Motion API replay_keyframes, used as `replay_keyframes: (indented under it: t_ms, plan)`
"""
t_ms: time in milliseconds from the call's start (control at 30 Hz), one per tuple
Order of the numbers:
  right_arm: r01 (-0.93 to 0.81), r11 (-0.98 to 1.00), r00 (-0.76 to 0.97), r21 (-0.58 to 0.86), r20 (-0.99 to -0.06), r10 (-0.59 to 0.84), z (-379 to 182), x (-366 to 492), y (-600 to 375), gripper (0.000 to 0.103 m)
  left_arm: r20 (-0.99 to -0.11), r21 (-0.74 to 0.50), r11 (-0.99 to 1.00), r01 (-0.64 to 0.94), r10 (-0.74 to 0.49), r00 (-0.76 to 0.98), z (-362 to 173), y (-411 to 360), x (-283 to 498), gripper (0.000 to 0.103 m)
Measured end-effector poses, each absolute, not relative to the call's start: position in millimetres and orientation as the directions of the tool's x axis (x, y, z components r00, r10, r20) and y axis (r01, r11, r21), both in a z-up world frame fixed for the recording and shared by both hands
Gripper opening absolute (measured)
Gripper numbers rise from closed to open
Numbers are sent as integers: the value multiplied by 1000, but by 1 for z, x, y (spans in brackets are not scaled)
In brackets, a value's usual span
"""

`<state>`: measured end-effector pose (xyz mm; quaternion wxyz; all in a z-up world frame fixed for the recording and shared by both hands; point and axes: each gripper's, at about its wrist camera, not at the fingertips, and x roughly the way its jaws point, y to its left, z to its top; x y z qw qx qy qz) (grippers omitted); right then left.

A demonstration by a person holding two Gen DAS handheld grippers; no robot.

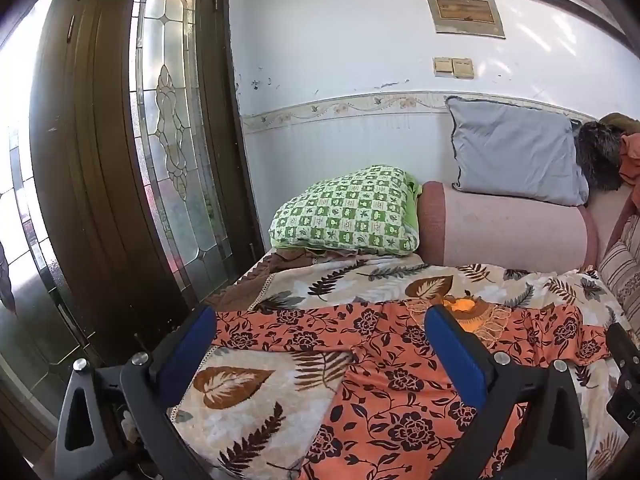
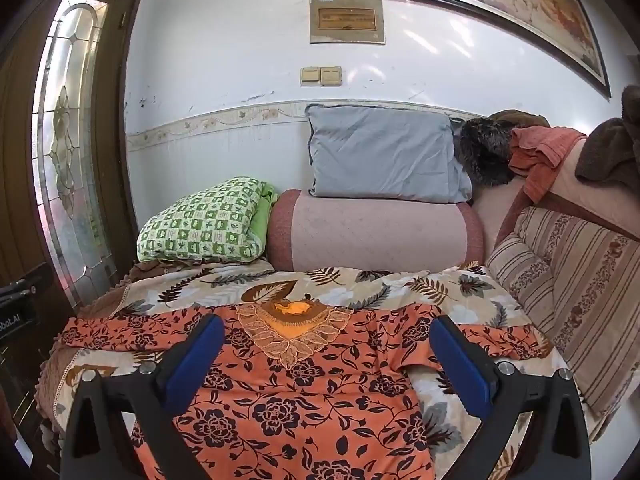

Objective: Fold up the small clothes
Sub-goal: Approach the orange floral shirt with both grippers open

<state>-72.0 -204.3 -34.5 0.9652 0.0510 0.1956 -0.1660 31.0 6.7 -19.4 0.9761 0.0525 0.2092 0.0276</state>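
An orange garment (image 2: 288, 396) printed with dark roses is spread flat on a leaf-patterned bedspread (image 2: 360, 284), its sleeves stretched out to both sides and a lace-edged neckline (image 2: 292, 334) turned toward the wall. The left gripper (image 1: 320, 344) and right gripper (image 2: 328, 356) are held above the cloth, blue-padded jaws spread wide, nothing gripped. A cylindrical pink bolster (image 2: 376, 232), a green checked pillow (image 2: 204, 224) and a creased grey cushion (image 2: 384, 156) are ranged behind.
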Motion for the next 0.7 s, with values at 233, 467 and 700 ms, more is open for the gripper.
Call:
replay_keyframes:
  t_ms: [233,467,700]
  plan:
    - [353,935,850,21,-424,-312,-43,-66,-212,103,-428,125,992,-1,55,902,-23,-6,35,103]
    - [362,932,838,-15,-433,-333,-43,-62,-215,103,-467,121,992,35,26,884,-34,-19,40,103]
    - [368,930,835,0,-439,-331,-47,-61,-220,103,-476,132,990,51,18,879,-38,-29,40,103]
